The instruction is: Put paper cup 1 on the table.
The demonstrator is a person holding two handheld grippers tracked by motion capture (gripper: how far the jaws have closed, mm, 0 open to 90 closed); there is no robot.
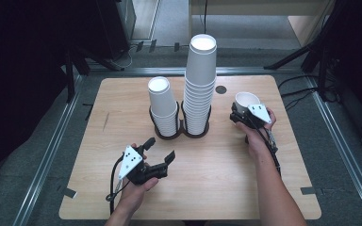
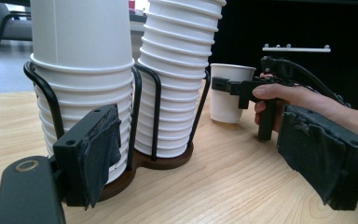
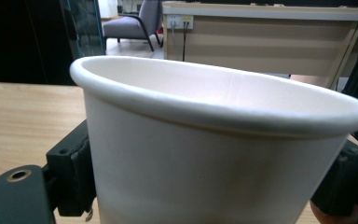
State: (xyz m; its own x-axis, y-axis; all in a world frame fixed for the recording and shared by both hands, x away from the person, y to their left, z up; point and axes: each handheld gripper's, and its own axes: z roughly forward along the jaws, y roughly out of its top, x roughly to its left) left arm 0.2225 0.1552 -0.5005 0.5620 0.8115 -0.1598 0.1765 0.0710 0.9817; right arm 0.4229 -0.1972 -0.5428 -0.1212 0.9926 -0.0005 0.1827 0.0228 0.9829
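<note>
While the right gripper (image 1: pixel 243 112) clamps the single white paper cup (image 1: pixel 247 100) by its thin wall, upright at the light wooden table's (image 1: pixel 217 188) right side beside the tall white cup stack (image 1: pixel 199 84), overtight jaws risk crushing it; left gripper (image 1: pixel 159 149) idles open.

You see a plain white paper cup (image 1: pixel 246 100) in the black right gripper (image 1: pixel 241 116) with its pale grey plate, two white cup stacks (image 1: pixel 199 84) in a black wire holder (image 1: pixel 183 126) on a dark brown base, and a light wood-grain table (image 1: pixel 207 188).
</note>
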